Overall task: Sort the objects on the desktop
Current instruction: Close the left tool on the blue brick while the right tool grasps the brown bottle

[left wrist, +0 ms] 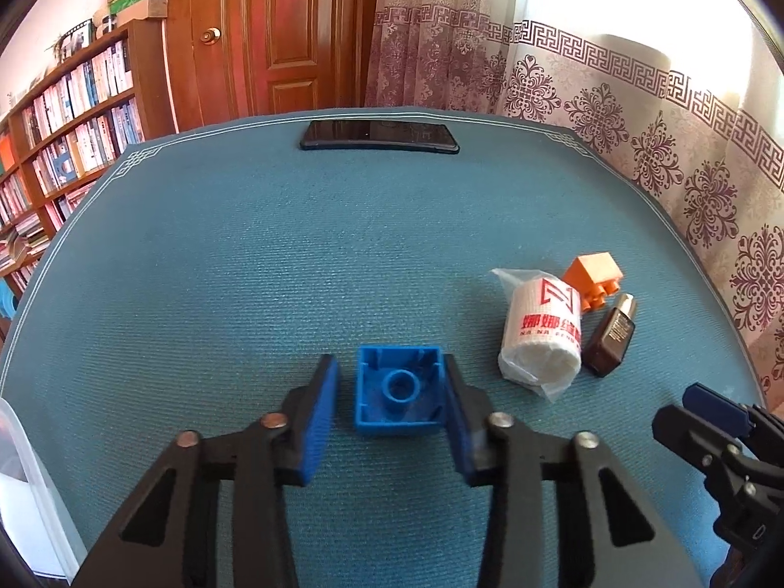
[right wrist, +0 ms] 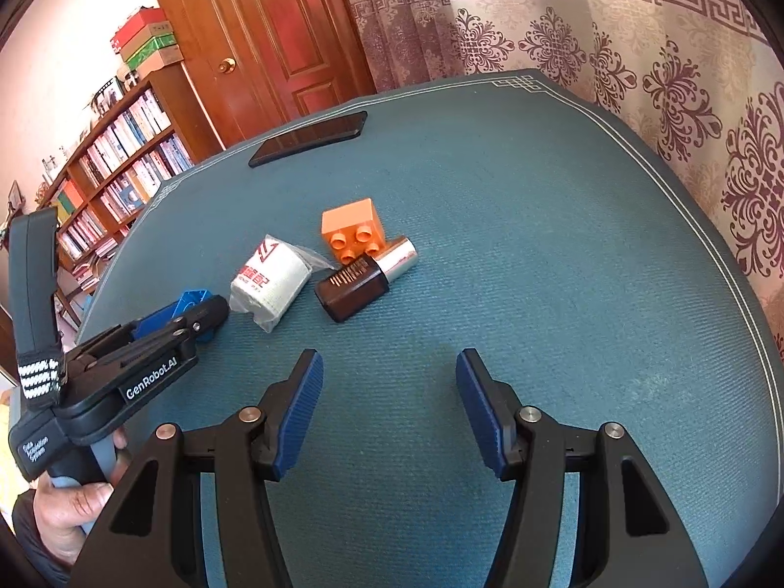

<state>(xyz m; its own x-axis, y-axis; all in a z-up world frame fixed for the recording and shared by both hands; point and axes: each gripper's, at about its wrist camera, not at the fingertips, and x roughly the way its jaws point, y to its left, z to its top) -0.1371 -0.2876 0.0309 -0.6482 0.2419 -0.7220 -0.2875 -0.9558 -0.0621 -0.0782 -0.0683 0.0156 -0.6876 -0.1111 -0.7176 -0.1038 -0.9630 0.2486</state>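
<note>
A blue brick [left wrist: 399, 392] lies hollow side up on the blue table mat [left wrist: 245, 269], between the fingers of my left gripper [left wrist: 389, 367]. That gripper is open: its right pad is at the brick's side and the left pad stands a little apart. To the right lie a wrapped white bandage roll [left wrist: 541, 333], an orange brick [left wrist: 593, 277] and a small brown bottle [left wrist: 610, 343], bunched together. My right gripper [right wrist: 389, 362] is open over bare mat, nearer than the bottle [right wrist: 360, 286], roll [right wrist: 272, 279] and orange brick [right wrist: 350, 228]. The left gripper [right wrist: 206, 313] mostly hides the blue brick [right wrist: 193, 300].
A black phone [left wrist: 379, 136] lies flat at the mat's far edge. A translucent plastic bin [left wrist: 19, 465] stands at the near left. Behind the table are a bookshelf [left wrist: 73, 122], a wooden door [left wrist: 274, 29] and patterned curtains [left wrist: 637, 122]. A hand [right wrist: 63, 504] holds the left gripper's handle.
</note>
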